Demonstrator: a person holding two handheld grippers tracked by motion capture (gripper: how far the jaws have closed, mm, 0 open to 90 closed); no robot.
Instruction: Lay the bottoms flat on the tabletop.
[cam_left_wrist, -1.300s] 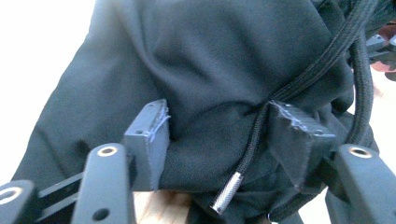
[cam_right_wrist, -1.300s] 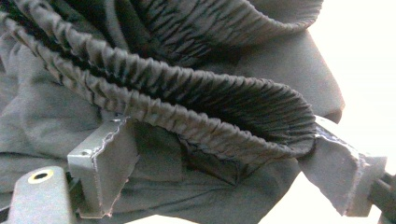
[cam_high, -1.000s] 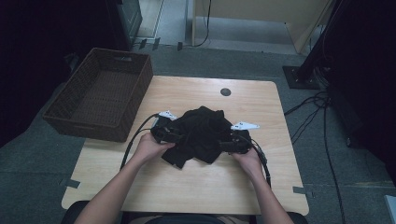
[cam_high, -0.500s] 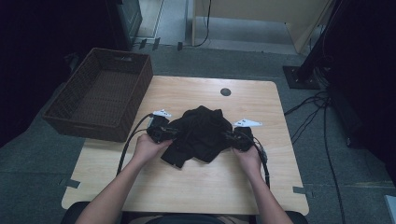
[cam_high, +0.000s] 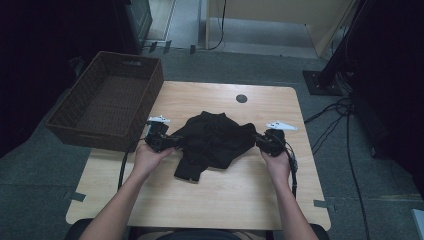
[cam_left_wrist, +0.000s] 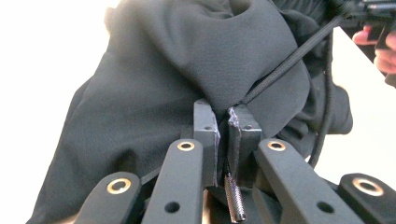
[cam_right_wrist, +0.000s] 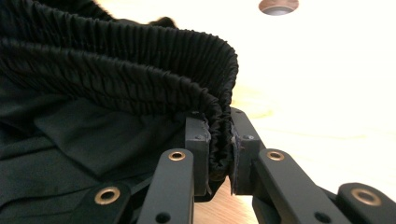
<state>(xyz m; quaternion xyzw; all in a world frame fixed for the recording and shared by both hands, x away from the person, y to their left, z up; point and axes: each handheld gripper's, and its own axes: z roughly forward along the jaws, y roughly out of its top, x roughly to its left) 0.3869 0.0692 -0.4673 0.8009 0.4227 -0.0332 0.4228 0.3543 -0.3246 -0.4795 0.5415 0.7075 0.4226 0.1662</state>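
- the black garment (cam_high: 212, 142) lies bunched on the table (cam_high: 225, 200), in the middle of it and just beside the right wall of the wicker basket (cam_high: 107, 102), which stands at the table's left edge.
- the left gripper (cam_high: 167, 142) sits at the garment's basket-side edge; in the left gripper view its fingers (cam_left_wrist: 205, 128) are pressed together on a fold of the black cloth and the drawstring cord (cam_left_wrist: 289, 60) that runs out of it, with a metal cord tip (cam_left_wrist: 233, 198) hanging below.
- the right gripper (cam_high: 260, 140) is at the garment's far side from the basket; in the right gripper view its fingers (cam_right_wrist: 196, 140) are clamped on the gathered elastic waistband (cam_right_wrist: 140, 60).
- done, as i judge it: both ends of the waist are gripped, and the cloth is stretched between the 2 grippers.
- left, as i judge it: the garment is not flat, 1 leg-like flap droops toward the person, and the middle is heaped in folds. it needs spreading or folding.
- the basket looks bare inside, so if the garment is meant to go there, that step is not yet done.
- the dark round hole (cam_high: 241, 98) in the table lies beyond the garment, well apart from it.
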